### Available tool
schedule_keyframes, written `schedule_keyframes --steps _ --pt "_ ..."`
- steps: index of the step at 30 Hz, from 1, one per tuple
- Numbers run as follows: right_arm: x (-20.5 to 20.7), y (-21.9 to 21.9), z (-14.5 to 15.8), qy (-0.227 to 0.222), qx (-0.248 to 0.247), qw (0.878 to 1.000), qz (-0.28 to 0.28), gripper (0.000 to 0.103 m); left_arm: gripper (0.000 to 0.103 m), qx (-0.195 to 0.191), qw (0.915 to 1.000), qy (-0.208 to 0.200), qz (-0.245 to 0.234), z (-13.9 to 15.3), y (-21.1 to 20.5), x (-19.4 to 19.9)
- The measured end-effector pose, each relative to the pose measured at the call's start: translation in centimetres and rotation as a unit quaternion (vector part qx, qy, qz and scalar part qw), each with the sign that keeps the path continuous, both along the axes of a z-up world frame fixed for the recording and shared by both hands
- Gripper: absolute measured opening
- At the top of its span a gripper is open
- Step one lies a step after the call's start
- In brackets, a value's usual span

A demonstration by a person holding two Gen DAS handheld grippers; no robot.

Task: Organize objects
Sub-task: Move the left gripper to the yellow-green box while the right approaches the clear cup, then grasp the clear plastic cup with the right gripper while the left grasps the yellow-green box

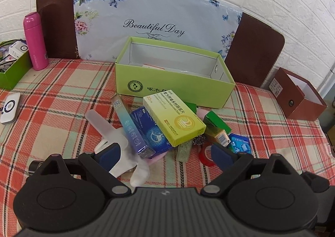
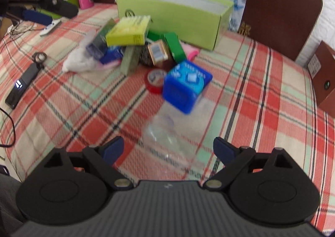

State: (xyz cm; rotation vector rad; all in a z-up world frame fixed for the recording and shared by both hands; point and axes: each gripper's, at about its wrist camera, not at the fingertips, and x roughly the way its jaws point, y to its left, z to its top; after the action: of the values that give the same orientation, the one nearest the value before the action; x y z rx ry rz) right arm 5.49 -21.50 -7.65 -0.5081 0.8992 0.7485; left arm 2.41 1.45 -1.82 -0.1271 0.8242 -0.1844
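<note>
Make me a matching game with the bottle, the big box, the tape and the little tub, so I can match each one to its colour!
Things:
1. bottle
2. big box
3. tape
4. tub

Colours:
A. blue
B. pink
C. red
D. green

Pairs: 1-B, 2-D, 3-C, 4-A

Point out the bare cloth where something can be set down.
Bare checked cloth lies between the pink flask, the white device and the pile. Another patch lies between the blue box and the brown box. In front of the green box, it is crowded.
</note>
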Motion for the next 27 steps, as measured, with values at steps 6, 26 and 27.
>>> schedule_keyframes --steps 6,26,27 --pt "0.1 0.3 -1.7 0.012 -0.031 0.999 0.003 0.087 0.096 -0.022 0.9995 0.010 0.021 -0.5 -0.5 2.2" --pt "0.6 0.8 -2.8 0.070 -0.029 0.997 -0.005 0.063 0.096 -0.001 0.9971 0.067 0.036 -4.4 -5.6 11.6" --pt "0.7 0.7 -2.9 0.072 -0.027 0.997 -0.007 0.063 0.096 0.001 0.9965 0.075 0.037 -4.8 -5.4 11.8"
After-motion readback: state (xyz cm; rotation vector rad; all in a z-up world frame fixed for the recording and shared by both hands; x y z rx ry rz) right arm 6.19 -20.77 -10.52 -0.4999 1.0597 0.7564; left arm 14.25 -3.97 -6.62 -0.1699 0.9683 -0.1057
